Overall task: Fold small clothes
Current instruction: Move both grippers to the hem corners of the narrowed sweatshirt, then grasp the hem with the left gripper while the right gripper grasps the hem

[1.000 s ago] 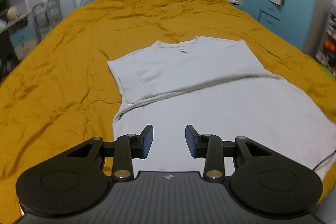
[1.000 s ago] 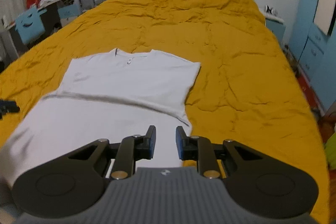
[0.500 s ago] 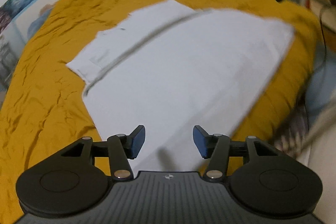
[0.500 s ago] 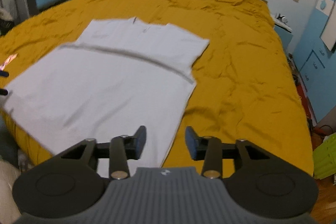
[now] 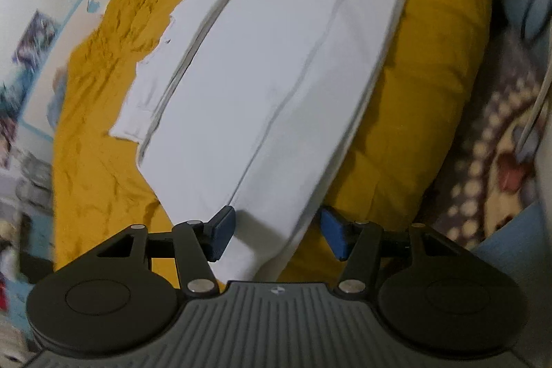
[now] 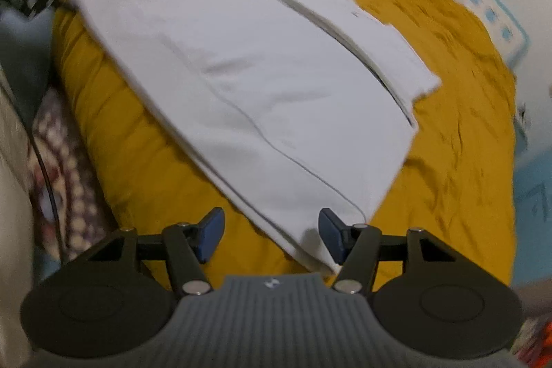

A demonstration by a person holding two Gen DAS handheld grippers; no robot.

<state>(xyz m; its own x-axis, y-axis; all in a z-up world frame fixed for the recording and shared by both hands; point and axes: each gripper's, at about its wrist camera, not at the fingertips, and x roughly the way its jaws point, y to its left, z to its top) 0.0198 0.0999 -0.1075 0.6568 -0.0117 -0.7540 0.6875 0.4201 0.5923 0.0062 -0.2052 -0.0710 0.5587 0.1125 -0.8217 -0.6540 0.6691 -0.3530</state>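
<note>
White T-shirt lies flat on the bed, on a mustard-yellow bedspread, with its upper part folded so that a narrower layer with the neckline shows along the far side. Its lower hem reaches the near edge of the bed and hangs slightly over the rounded edge of the bedspread. A long crease runs down the body of the garment in both views.

In the left wrist view, the left tongs are spread and opening, with one lower corner of the shirt lying between the blue pads; the left pad sits just against the cloth edge, the right pad is apart from it over the yellow cover. Nothing is pinched.

In the right wrist view, the right tongs are likewise spread and opening. The other lower corner of the T-shirt lies between the pads, nearer the right one, and is not gripped.

Beyond the bed's edge a patterned, dotted rug or blanket shows, blurred. A white and blue headboard stands at the far end.
</note>
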